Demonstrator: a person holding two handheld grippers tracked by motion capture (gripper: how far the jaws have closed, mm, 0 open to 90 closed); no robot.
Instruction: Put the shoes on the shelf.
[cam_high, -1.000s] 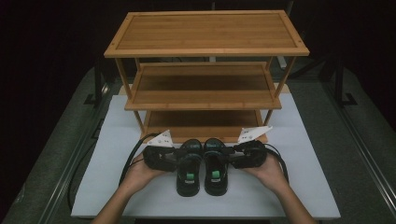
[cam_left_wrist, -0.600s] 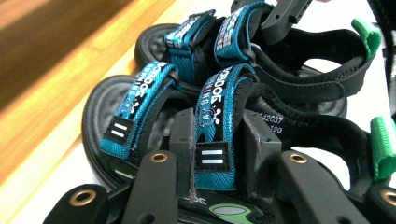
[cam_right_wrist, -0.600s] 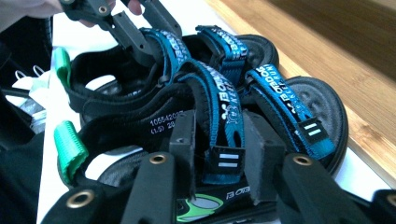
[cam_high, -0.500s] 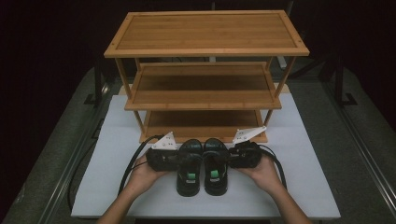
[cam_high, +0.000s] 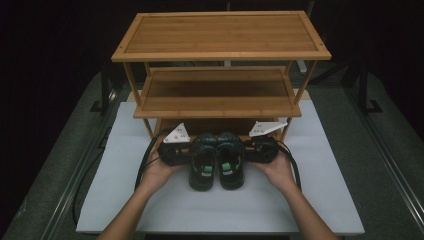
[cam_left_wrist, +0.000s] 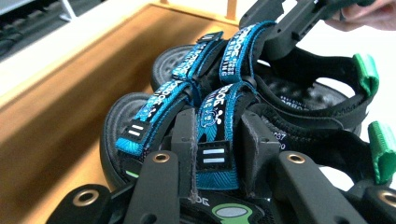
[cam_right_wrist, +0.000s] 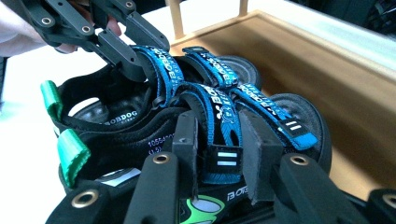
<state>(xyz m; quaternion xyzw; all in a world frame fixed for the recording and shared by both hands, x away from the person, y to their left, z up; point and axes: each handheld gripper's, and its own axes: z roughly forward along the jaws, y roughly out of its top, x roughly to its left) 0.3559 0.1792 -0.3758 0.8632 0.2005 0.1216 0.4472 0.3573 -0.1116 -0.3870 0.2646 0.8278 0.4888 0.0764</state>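
high view: two black sandals lie side by side on the white table (cam_high: 320, 165), toes at 12 o'clock toward the bottom shelf (cam_high: 215, 125) of a wooden rack (cam_high: 220, 37), heels at 6 o'clock. the left sandal (cam_high: 202, 165) has the left gripper (cam_high: 187, 154) at its 9 o'clock side, and the right sandal (cam_high: 231, 162) has the right gripper (cam_high: 246, 152) at its 3 o'clock side. each gripper sits in a hand, the left hand (cam_high: 159, 172) and the right hand (cam_high: 277, 170), with forearms entering from 6 o'clock. a black cable (cam_high: 145, 160) loops off the left gripper across the table.

left gripper view: its two black jaws have just been closing and now stand narrow, pressed on a blue strap (cam_left_wrist: 217, 126) of the near sandal, the strap caught between the pads. green heel tabs (cam_left_wrist: 380, 149) sit at 3 o'clock, and the wooden shelf runs along at 9 o'clock. the other gripper bites the far sandal at 1 o'clock.

right gripper view: its jaws have likewise just been closing and pinch a blue strap (cam_right_wrist: 224, 126) of the near sandal between the pads. green tabs (cam_right_wrist: 70, 151) show at 9 o'clock, the shelf at 2 o'clock, and the other gripper clamps the far sandal's strap at 11 o'clock.
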